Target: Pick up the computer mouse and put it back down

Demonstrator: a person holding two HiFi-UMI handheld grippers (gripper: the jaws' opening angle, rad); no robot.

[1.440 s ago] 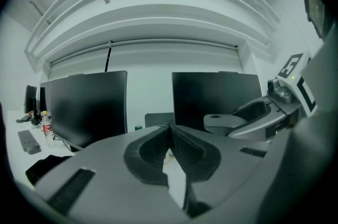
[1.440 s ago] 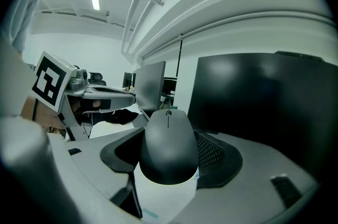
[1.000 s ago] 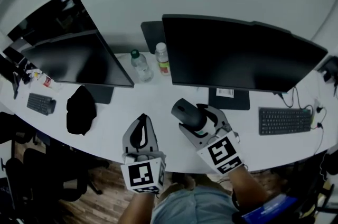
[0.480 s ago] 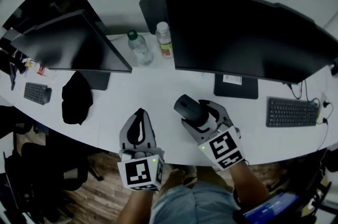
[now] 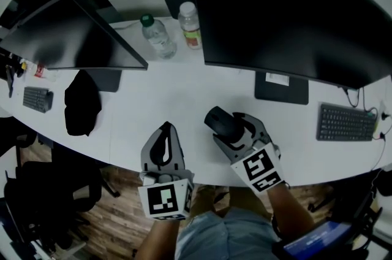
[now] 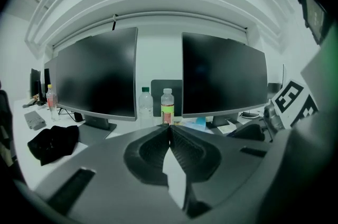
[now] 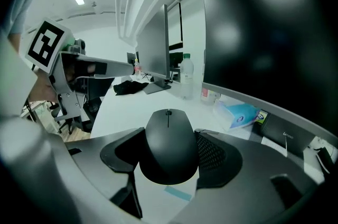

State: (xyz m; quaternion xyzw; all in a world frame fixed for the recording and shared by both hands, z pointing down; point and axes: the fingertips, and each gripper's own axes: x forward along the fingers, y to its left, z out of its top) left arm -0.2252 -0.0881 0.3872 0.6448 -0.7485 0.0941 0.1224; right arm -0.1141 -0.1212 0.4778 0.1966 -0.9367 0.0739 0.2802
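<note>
The computer mouse (image 7: 169,146) is clamped in the right gripper (image 5: 231,135) above the desk (image 5: 177,99), the left gripper (image 5: 163,133) closed and empty; set-down and release are judged next

Mouse (image 5: 218,120) in right tongs (image 5: 225,127); bottles (image 5: 158,38) between monitors (image 5: 288,19).

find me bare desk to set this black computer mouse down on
Widest bare patch of the white desk: between the crumpled black cloth, the two clear plastic bottles and the right black monitor's base, ahead of the held black computer mouse. A smaller patch lies between that base and the black keyboard. Crowded along the back, round the bottles.
</note>
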